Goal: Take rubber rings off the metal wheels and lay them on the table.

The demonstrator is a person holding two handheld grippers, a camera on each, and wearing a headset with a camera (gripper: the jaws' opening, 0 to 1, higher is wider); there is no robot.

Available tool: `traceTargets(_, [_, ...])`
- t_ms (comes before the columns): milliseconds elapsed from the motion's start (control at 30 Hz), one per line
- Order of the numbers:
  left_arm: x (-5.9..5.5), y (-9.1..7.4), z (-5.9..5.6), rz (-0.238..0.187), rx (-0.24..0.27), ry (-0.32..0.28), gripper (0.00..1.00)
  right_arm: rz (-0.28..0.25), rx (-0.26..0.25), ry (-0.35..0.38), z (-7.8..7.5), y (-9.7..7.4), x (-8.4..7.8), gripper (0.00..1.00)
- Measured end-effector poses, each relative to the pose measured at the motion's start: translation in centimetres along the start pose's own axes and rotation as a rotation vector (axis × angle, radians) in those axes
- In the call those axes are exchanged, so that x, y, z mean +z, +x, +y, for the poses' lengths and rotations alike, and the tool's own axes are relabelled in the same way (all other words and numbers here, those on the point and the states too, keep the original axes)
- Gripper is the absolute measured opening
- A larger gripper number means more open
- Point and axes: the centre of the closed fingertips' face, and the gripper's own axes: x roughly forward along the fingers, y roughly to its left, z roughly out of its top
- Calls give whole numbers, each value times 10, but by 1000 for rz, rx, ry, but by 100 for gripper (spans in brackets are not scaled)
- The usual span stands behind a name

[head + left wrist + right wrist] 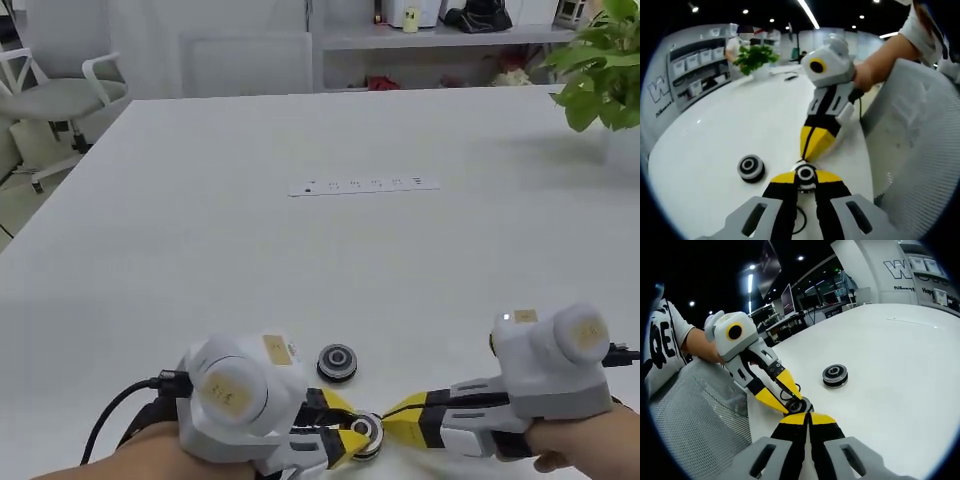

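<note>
The left tool (805, 180) clamps 1 wheel (805, 173) at the surface's (300, 250) near edge. The right tool (807, 413), jaws pressed together, meets it head-on from the opposite side — whether it pinches the ring (794, 405) I cannot tell. A 2nd wheel (337, 362) sits just beyond.

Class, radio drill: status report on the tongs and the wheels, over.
Left tongs shut on a wheel. Right tongs shut, tips at that wheel. Second wheel lies apart on the table, not in the way.

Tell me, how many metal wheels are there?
2. The loose wheel lies on the table; the held wheel sits clamped in the left hand-held gripper.
</note>
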Motion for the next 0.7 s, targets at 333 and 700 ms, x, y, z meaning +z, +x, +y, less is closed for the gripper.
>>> traceTargets(333, [0,1,1,2,9,6,12,5,3,-21,3,1,3,0])
traceTargets(700, [0,0,1,1,15,9,12,11,24,-53,9,3,5,0])
